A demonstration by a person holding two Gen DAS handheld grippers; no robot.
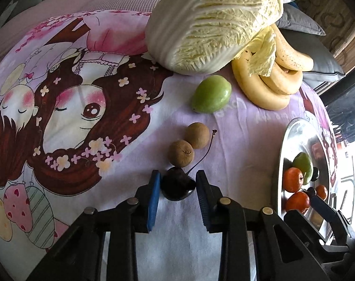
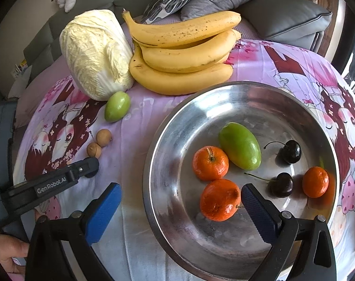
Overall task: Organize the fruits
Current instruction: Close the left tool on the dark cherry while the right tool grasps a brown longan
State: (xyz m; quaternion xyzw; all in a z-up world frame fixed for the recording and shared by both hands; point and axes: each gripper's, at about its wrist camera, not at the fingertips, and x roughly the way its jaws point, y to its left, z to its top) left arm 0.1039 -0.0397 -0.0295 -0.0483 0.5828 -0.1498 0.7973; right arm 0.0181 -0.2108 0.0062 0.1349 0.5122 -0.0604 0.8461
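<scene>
My left gripper [image 1: 177,182] has a dark cherry [image 1: 177,183] between its blue pads on the printed cloth; the jaws stand close on either side of it, and contact is unclear. Two brown longans [image 1: 189,145] and a green fruit [image 1: 211,94] lie just beyond. My right gripper [image 2: 179,199] is open and empty over the near rim of a steel bowl [image 2: 177,121]. The bowl holds three tangerines [image 2: 210,162], a green fruit [image 2: 239,145] and two cherries [image 2: 290,151].
A napa cabbage [image 2: 95,53] and a bunch of bananas [image 2: 182,51] lie at the back of the cloth. Grey cushions [image 2: 283,14] sit behind them. The left gripper's arm [image 2: 48,182] shows at the left of the right wrist view.
</scene>
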